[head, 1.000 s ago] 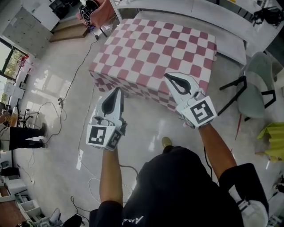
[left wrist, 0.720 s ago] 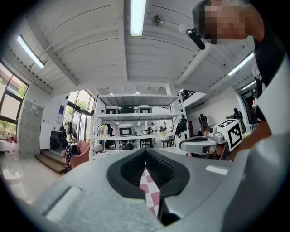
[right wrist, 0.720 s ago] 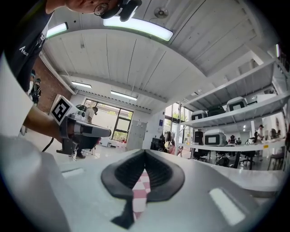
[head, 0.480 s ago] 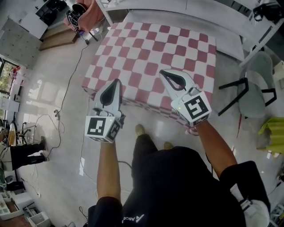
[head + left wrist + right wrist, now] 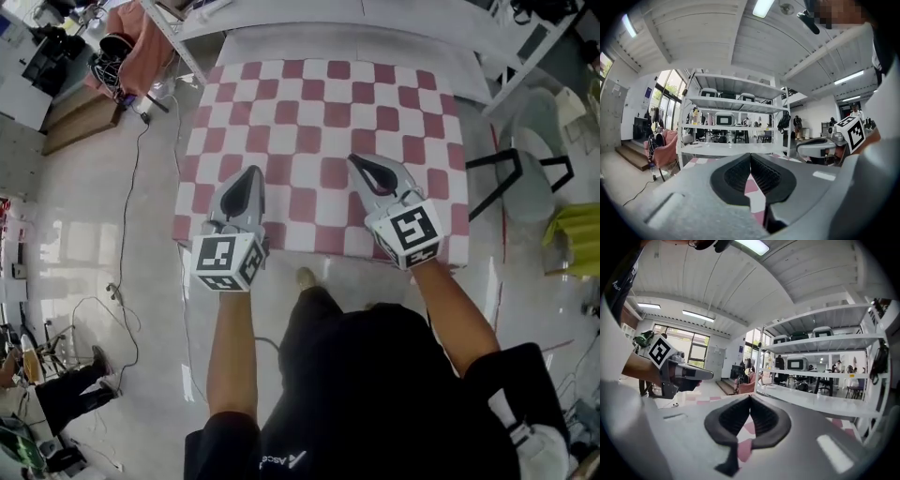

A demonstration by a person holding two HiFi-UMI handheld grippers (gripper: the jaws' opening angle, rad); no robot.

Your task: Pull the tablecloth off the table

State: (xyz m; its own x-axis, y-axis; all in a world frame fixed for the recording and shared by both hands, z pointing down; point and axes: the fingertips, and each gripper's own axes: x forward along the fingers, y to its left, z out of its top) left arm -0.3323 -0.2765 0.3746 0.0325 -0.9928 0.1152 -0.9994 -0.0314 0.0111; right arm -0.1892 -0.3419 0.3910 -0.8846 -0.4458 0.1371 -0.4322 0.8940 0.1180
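Note:
A pink-and-white checked tablecloth [image 5: 319, 112] covers the table straight ahead, its near hem hanging over the front edge. Both grippers hover side by side over the near part of the cloth. My left gripper [image 5: 252, 172] is shut with nothing in it, its tip above the front left area. My right gripper [image 5: 354, 160] is shut and empty too, above the front right area. In the left gripper view the closed jaws [image 5: 750, 155] meet, with checked cloth [image 5: 757, 196] showing below them and the right gripper [image 5: 816, 147] beside. The right gripper view shows shut jaws [image 5: 750, 397] and the left gripper [image 5: 686, 374].
A white shelving rack [image 5: 375, 17] stands just behind the table. A grey chair [image 5: 531, 167] and something yellow-green [image 5: 574, 239] are at the right. A cable [image 5: 141, 159] runs over the floor on the left, near a pink-draped seat [image 5: 131, 42]. Another person [image 5: 56, 405] stands at the lower left.
The table has come closer and squarer in view. Both grippers moved forward from in front of the table to above the cloth's near part, staying shut.

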